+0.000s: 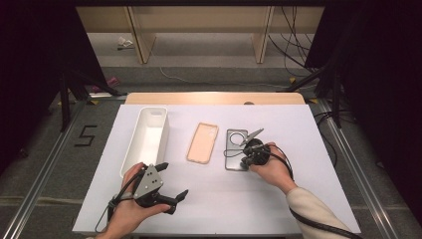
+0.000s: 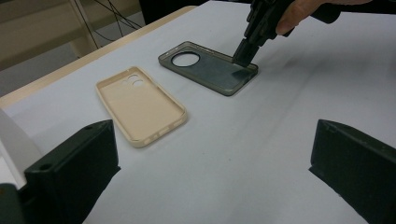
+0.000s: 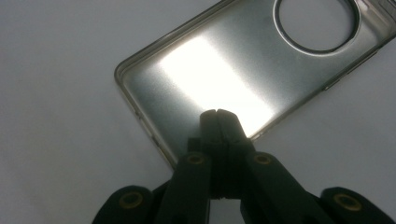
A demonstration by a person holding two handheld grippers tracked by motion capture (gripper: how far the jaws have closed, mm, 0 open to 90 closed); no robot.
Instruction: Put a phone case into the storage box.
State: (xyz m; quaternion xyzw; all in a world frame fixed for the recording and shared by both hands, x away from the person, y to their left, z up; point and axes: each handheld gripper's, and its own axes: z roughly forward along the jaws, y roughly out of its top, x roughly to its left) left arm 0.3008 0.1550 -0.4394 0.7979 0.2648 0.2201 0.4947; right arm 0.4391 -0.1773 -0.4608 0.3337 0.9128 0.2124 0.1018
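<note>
Right gripper (image 3: 216,112) had jaws together, empty, tips on the grey case (image 1: 235,149); it could skid left into the beige case (image 1: 202,143). Left gripper (image 1: 171,181) gaped, idle.

A white bin (image 1: 147,137) (long, open-topped) sits left of a beige phone case (image 1: 202,143).

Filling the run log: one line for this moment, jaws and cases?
right gripper: jaws shut, tips on grey case | left gripper: jaws open, nothing held | beige case: flat beside white bin
</note>
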